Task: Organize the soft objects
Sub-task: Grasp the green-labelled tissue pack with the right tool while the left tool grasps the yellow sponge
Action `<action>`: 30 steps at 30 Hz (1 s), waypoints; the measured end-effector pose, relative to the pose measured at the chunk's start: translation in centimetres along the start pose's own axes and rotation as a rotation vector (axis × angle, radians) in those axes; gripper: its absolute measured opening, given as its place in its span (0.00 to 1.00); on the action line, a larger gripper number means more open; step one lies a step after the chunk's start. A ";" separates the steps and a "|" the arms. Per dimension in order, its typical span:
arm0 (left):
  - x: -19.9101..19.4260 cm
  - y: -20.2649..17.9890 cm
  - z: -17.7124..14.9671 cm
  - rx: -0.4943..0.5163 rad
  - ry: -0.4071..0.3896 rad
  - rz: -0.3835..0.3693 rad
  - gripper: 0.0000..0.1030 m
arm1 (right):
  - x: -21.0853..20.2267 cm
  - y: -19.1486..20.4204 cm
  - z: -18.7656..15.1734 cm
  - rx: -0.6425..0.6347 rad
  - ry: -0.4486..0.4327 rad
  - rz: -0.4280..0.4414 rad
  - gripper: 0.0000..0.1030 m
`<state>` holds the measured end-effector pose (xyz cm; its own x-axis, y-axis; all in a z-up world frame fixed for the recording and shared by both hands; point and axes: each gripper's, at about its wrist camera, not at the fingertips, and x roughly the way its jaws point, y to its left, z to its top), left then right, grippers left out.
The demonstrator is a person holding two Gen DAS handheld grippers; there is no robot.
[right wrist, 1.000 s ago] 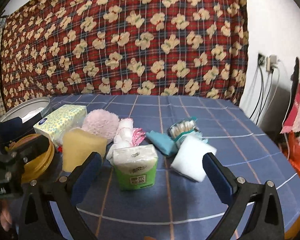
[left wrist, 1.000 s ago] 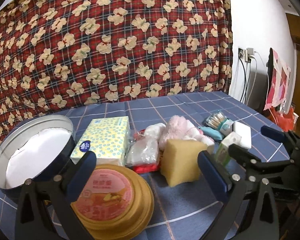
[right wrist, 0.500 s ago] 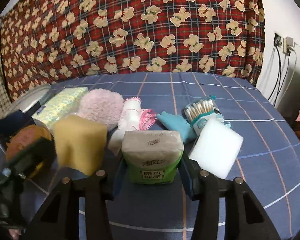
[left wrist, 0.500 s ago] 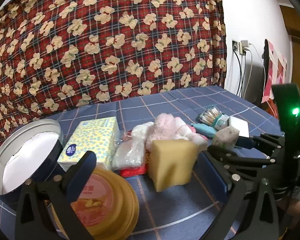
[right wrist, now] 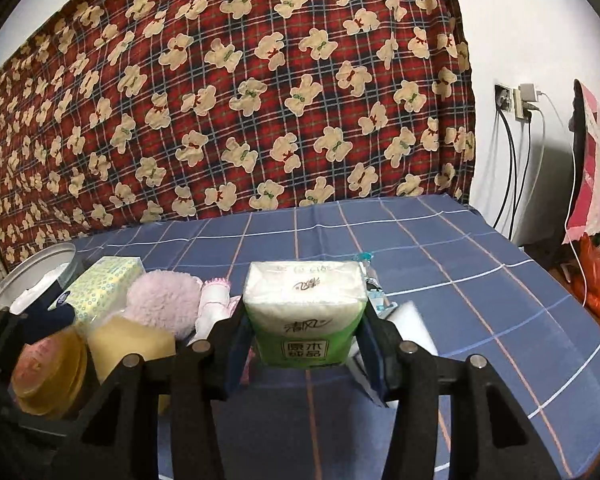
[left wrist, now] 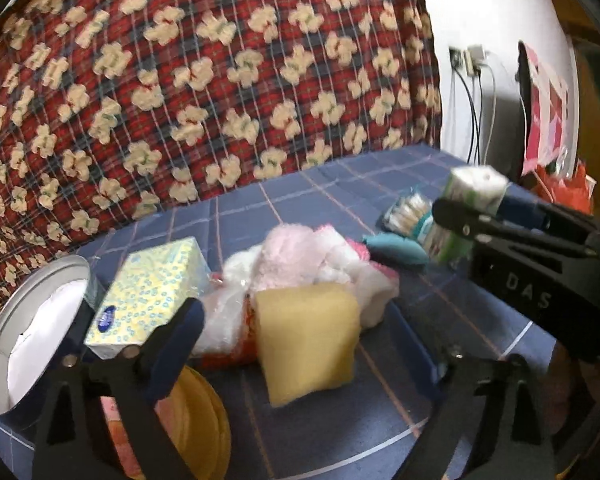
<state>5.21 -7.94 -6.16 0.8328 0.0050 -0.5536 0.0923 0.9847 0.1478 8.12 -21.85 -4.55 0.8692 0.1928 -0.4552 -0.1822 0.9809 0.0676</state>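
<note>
The right gripper [right wrist: 304,354], open a second ago, now has its fingers clamped on the green tissue pack [right wrist: 305,312] and has lifted it off the desk [right wrist: 480,276]. The left gripper [left wrist: 312,360] remains open near the yellow sponge [left wrist: 308,336]. Judging by this, the pack is ready to be placed.

the green-and-white tissue pack [right wrist: 305,316] is upright, pinched on both sides and lifted clear of the table. the yellow sponge block [left wrist: 306,336] stands on the blue checked cloth, tilted slightly, with a fluffy pink plush [right wrist: 162,304] just behind it. a yellow patterned tissue box [left wrist: 148,296] lies to their left. a teal pouch [left wrist: 396,246], a cotton swab pack [left wrist: 410,216] and a white foam block [right wrist: 414,326] lie further right.
</note>
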 end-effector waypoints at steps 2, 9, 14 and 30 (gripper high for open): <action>0.6 -0.2 0.0 -0.003 0.018 0.005 0.79 | 0.0 -0.1 -0.2 0.001 -0.010 0.003 0.50; 2.5 -1.0 0.0 0.004 0.063 0.005 0.76 | 0.0 -0.1 -0.2 -0.007 -0.029 0.014 0.50; 3.2 -0.2 0.1 -0.039 0.081 -0.032 0.52 | 0.0 -0.4 0.1 0.005 -0.053 0.008 0.50; 1.1 3.5 0.8 -0.144 -0.098 0.032 0.50 | 1.7 1.5 0.9 0.008 -0.060 0.009 0.50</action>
<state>6.85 -4.61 -5.61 0.8839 0.0269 -0.4668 -0.0084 0.9991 0.0416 9.68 -20.03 -4.44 0.8936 0.2023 -0.4008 -0.1865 0.9793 0.0785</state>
